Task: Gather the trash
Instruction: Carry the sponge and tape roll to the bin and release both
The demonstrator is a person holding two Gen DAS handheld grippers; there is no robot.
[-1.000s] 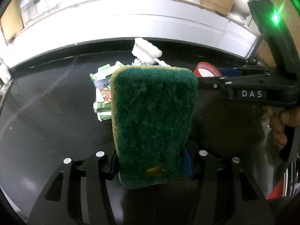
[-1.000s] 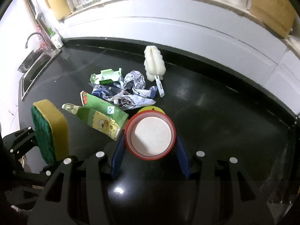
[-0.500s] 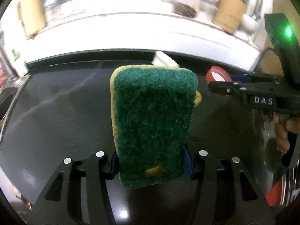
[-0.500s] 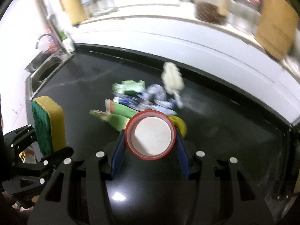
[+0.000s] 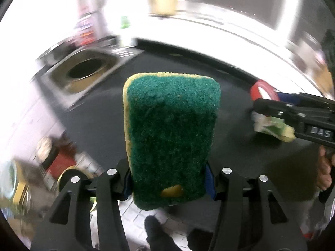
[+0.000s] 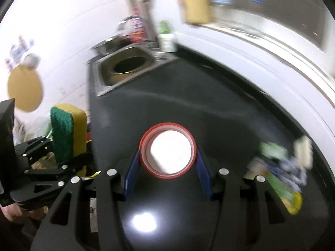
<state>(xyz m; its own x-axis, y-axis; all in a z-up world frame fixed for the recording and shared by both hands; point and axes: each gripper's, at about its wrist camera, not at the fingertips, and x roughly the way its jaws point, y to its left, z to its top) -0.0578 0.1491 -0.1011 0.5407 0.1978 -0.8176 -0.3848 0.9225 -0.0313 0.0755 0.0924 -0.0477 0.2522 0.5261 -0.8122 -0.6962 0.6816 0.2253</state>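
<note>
Black and glossy, the table runs toward a white tiled wall, with a steel sink set in at its far left end; a round dark vessel sits in the sink basin in both views. Only the left wrist view looks over the near edge of the table to the floor, where blurred tins and a dark shoe show. Only the right wrist view shows the whole pile of crumpled wrappers and green cartons lying on the table at the right, too smeared to sort. The left hand-held gripper is closed on an upright green-and-yellow scouring sponge, green face to the camera. The right hand-held gripper grips a round red-rimmed container with a white lid between its blue pads, above the table.
</note>
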